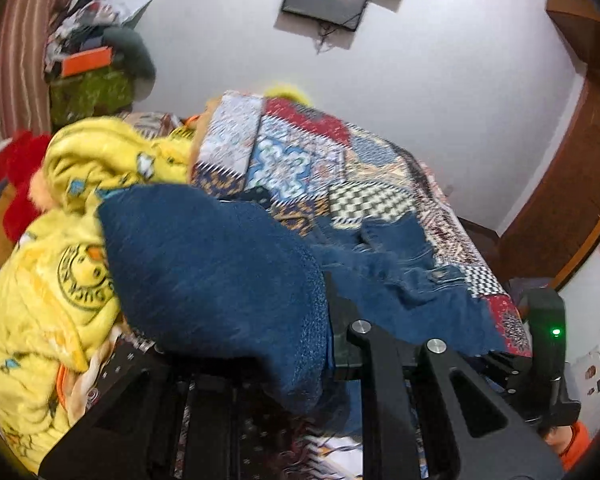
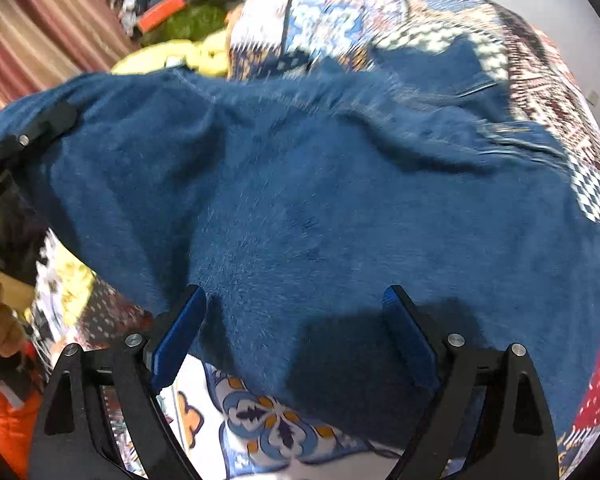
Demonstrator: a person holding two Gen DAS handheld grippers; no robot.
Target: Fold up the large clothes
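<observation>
Blue garment half lifted off the patchwork bedspread

The left gripper (image 2: 40, 128), angled downward, is clamped on the blue fleece garment (image 2: 320, 208) at its left edge, holding it up. The right gripper (image 2: 296, 332) tilts steeply down with jaws spread wide, nothing between the pads, over the garment's near edge on the patchwork bedspread (image 2: 400, 4).

Blue garment (image 2: 320, 208) covers most of the bed (image 2: 548, 92), filling the gap ahead of the right hand-held gripper (image 2: 296, 332). Yellow blanket heap (image 1: 60, 240) blocks the left side. Bare patchwork strip on the right is free.
</observation>
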